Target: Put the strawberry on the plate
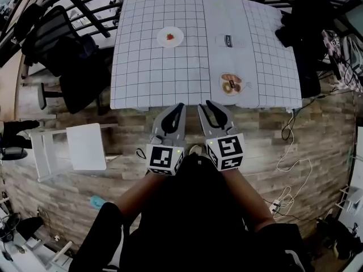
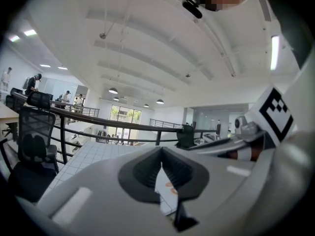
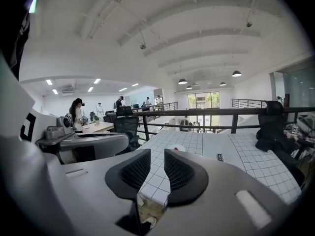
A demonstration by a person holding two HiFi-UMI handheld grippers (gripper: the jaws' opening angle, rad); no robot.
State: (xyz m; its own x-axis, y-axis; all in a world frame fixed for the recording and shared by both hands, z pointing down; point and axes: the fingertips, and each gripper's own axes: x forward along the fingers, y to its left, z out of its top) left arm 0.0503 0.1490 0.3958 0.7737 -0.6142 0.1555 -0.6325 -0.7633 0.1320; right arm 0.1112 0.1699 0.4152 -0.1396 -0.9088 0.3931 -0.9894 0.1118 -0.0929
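Red on white, the single strawberry (image 1: 170,37) sits on the far plate (image 1: 178,32), one of two plates on the checked tablecloth (image 1: 142,67). The nearer plate (image 1: 222,85) carries pastries. The two grippers sit side by side off the table's near edge, above the wooden floor (image 1: 317,146), well apart from the strawberry, pointing towards it with forearms close to the body. The left gripper (image 1: 180,105) has its tips together on nothing. The right gripper (image 1: 206,103) stands parted and empty.
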